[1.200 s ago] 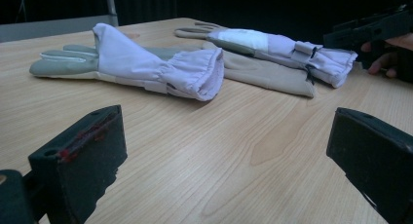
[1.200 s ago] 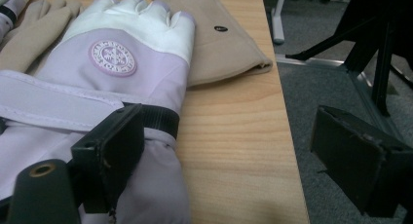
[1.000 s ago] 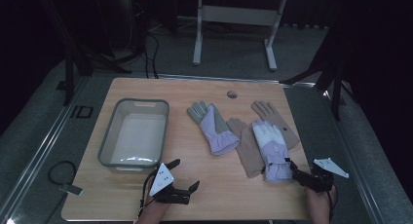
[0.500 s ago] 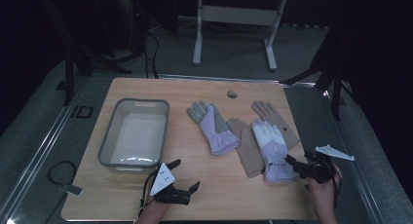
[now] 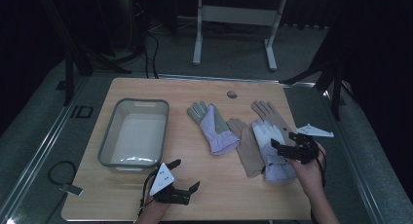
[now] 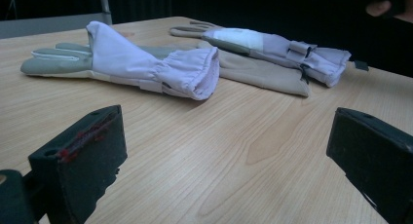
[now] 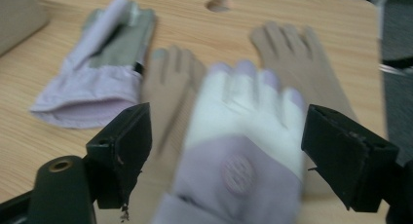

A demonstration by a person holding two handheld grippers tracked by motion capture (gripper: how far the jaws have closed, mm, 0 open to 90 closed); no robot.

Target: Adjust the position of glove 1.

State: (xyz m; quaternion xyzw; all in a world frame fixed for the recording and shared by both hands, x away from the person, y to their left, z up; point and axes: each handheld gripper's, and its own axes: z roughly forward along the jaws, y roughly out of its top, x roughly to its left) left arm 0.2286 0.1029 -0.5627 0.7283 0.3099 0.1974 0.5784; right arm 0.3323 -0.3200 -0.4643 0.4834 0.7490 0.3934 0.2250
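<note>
Wooden table (image 5: 195, 90) is sitting in a dark room, with a clear plastic tub (image 5: 108, 146) at its left. Nearest the right gripper (image 5: 282, 148) a white and purple glove (image 5: 271, 151) is lying flat on two tan gloves (image 5: 249, 148). It is looking soft, floppy and light, so pinching its gathered cuff seems best. Since a moment ago the right gripper is lifting above that glove, jaws wide but closing a little, holding nothing. The left gripper (image 5: 182, 177) is resting open near the table's front edge.

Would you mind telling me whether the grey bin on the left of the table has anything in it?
Empty: the grey bin shows only its bare pale floor in the high view, and the gloves lie outside it on the table.
</note>
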